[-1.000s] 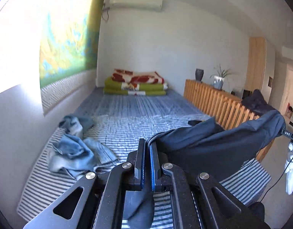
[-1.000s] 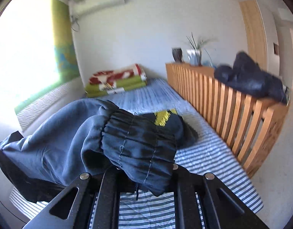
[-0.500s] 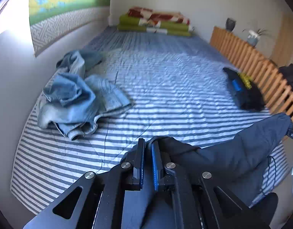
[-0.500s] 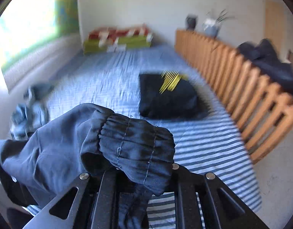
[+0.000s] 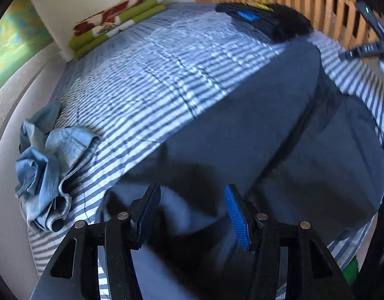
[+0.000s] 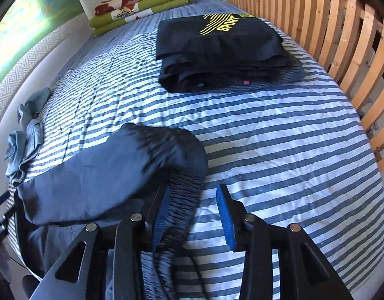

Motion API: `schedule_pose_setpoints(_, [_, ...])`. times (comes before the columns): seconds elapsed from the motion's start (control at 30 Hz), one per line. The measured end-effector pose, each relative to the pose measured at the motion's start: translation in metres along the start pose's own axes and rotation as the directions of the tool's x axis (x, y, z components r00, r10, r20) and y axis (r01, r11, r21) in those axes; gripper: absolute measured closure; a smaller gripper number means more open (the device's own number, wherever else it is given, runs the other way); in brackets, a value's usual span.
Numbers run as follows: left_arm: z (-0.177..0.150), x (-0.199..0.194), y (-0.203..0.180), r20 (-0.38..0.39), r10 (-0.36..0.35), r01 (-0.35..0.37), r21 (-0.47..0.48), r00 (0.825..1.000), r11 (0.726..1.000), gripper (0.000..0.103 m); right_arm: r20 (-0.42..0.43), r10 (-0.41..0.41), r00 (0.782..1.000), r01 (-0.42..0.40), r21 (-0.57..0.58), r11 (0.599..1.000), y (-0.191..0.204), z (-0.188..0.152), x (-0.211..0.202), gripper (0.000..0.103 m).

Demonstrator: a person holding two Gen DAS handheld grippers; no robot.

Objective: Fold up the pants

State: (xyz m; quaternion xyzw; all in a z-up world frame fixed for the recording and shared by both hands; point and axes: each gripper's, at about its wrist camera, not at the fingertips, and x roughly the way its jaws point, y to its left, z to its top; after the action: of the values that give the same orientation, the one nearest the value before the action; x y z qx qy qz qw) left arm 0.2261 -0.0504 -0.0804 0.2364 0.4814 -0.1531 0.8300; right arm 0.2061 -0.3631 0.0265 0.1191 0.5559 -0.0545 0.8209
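The dark navy pants (image 5: pixel 267 125) lie spread on the striped bed (image 5: pixel 166 75), running from the lower left to the upper right in the left wrist view. My left gripper (image 5: pixel 192 190) hovers just over one end of them. Its jaws are opening, the cloth lies below them, and neither pad presses on it. In the right wrist view the pants (image 6: pixel 104 170) stretch off to the left. Their gathered elastic waistband (image 6: pixel 181 200) lies between the opening jaws of my right gripper (image 6: pixel 194 190), against the left pad, with the right pad free of it.
A heap of light blue jeans (image 5: pixel 44 165) lies at the bed's left edge. Folded black garments with a yellow print (image 6: pixel 217 50) sit by the wooden slatted rail (image 6: pixel 329 25) on the right. A folded green and red blanket (image 6: pixel 141 7) lies at the far end.
Both grippers have dropped from up in the air to the bed and tipped downward. The pants, hanging between them before, now lie on the sheet. Both pairs of jaws have come apart and let go.
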Motion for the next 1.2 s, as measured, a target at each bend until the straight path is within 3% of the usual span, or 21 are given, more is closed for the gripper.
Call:
schedule_pose_setpoints(0.1, [0.001,0.031,-0.014,-0.058,-0.017,0.019,0.040,0.998,0.999,0.046,0.004,-0.005,1.000,0.005,-0.007,1.000,-0.008,0.004,-0.002,0.068])
schedule_pose_setpoints(0.17, [0.004,0.043,-0.011,-0.082,-0.044,0.045,0.008,0.996,0.999,0.072,-0.006,0.004,1.000,-0.004,-0.019,1.000,-0.009,0.002,0.000,0.067])
schedule_pose_setpoints(0.2, [0.006,0.046,-0.006,-0.089,-0.040,0.039,-0.015,0.995,0.999,0.101,-0.012,0.006,1.000,-0.006,-0.026,1.000,-0.008,0.001,0.002,0.067])
schedule_pose_setpoints(0.23, [0.008,0.046,-0.002,-0.086,-0.038,0.035,-0.033,0.996,0.999,0.102,-0.020,0.005,1.000,-0.006,-0.035,0.999,-0.007,-0.001,0.005,0.066])
schedule_pose_setpoints(0.3, [0.014,0.044,0.009,-0.057,-0.062,0.059,-0.061,0.996,0.996,0.102,-0.042,0.007,0.999,-0.009,-0.046,0.999,-0.004,-0.002,0.017,0.065])
schedule_pose_setpoints(0.4, [0.030,0.034,0.027,-0.019,-0.038,0.036,-0.079,0.999,0.996,0.102,-0.067,0.008,0.998,-0.011,-0.047,0.999,0.000,0.001,0.037,0.065])
schedule_pose_setpoints(0.57, [0.071,0.026,0.078,0.043,-0.015,0.023,-0.180,0.999,0.983,0.102,-0.026,0.040,0.999,-0.040,-0.015,0.999,0.011,0.028,0.058,0.065])
schedule_pose_setpoints(0.63, [0.094,0.030,0.103,0.061,0.042,-0.026,-0.238,0.997,0.971,0.102,0.012,0.062,0.998,-0.062,0.001,0.998,0.018,0.049,0.062,0.065])
schedule_pose_setpoints(0.73, [0.123,0.062,0.137,0.000,0.230,-0.216,-0.335,0.973,0.917,0.100,0.050,0.065,0.997,-0.066,0.007,0.998,0.031,0.078,0.074,0.065])
schedule_pose_setpoints(0.8, [0.133,0.082,0.150,-0.074,0.270,-0.279,-0.349,0.960,0.895,0.100,0.059,0.028,0.998,-0.029,0.019,0.999,0.036,0.090,0.079,0.065])
schedule_pose_setpoints(0.83, [0.134,0.083,0.156,-0.068,0.260,-0.266,-0.375,0.963,0.888,0.099,0.061,0.028,0.998,-0.029,0.025,0.999,0.036,0.093,0.079,0.065])
schedule_pose_setpoints(0.9, [0.130,0.072,0.161,-0.033,0.219,-0.213,-0.410,0.975,0.887,0.095,0.065,0.059,0.996,-0.061,0.030,0.998,0.035,0.094,0.071,0.065])
schedule_pose_setpoints(1.0, [0.111,0.043,0.156,0.022,0.213,-0.188,-0.389,0.977,0.902,0.086,0.081,0.090,0.993,-0.089,-0.007,0.996,0.029,0.083,0.051,0.065])
schedule_pose_setpoints(1.2, [0.020,-0.041,0.154,0.101,0.118,-0.061,-0.446,0.988,0.893,0.084,0.152,0.153,0.976,-0.151,-0.025,0.988,0.009,0.032,-0.006,0.065])
